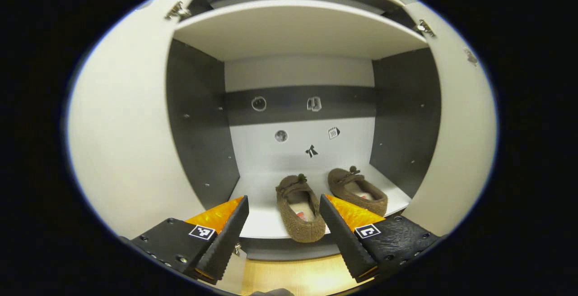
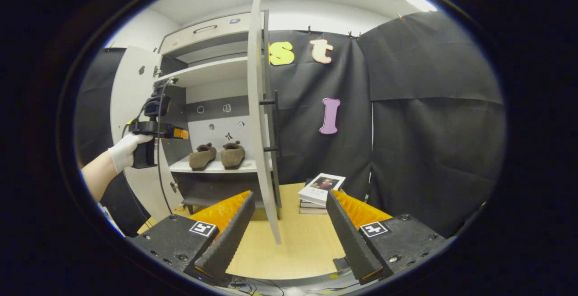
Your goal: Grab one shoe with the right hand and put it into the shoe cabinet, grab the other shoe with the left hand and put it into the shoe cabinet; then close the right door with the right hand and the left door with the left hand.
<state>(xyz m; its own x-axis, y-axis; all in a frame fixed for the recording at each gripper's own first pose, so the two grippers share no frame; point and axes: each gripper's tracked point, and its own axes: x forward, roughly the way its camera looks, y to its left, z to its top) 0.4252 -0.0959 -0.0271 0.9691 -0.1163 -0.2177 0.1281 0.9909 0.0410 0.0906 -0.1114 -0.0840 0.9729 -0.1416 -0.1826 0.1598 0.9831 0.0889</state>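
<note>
Two brown fuzzy shoes stand side by side on the cabinet's lower shelf (image 1: 257, 224): the left shoe (image 1: 300, 205) near the shelf's front edge, the right shoe (image 1: 356, 190) a little deeper. Both cabinet doors hang wide, the left door (image 1: 122, 142) and the right door (image 1: 460, 133). My left gripper (image 1: 283, 217) is open just in front of the shelf, holding nothing. In the right gripper view, my right gripper (image 2: 289, 215) is open and empty, back from the cabinet, with the right door's edge (image 2: 259, 120) straight ahead. The shoes (image 2: 216, 155) and the left gripper (image 2: 156, 129) in a gloved hand show at the left.
An upper shelf (image 1: 293, 30) spans the cabinet above the shoes. A stack of books (image 2: 321, 192) lies on the wooden floor (image 2: 298, 246) right of the cabinet. Black cloth hangs behind and to the right.
</note>
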